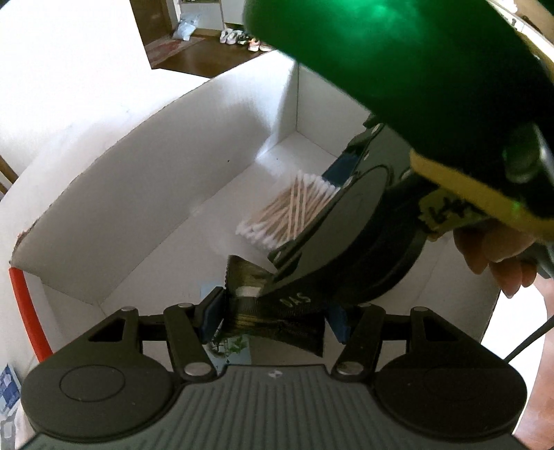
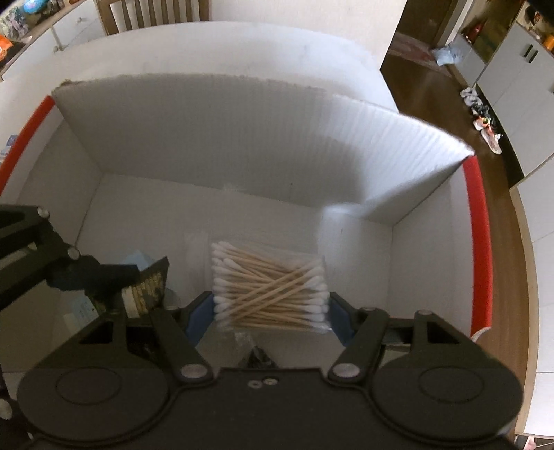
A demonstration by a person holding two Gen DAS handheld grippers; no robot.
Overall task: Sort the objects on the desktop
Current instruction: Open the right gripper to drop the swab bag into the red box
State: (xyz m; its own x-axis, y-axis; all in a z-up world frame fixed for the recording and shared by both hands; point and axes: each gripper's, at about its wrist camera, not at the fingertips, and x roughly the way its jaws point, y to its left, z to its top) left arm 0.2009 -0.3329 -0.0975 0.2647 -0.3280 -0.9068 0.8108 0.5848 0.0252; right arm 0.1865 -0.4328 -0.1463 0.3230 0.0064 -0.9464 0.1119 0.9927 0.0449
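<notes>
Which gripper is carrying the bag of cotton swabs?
The right gripper. Its blue pads flank the clear bag of wooden-stick cotton swabs over the white box. The left gripper holds a dark, gold-patterned pack instead.

This is a home. Beyond the white table (image 2: 242, 45) lies a dark wooden floor (image 2: 426, 86) with several pairs of shoes (image 2: 484, 121) lined up beside white cupboards (image 2: 519, 79), a small rug (image 1: 173, 46) by a doorway, and a wooden chair (image 2: 152, 14).
</notes>
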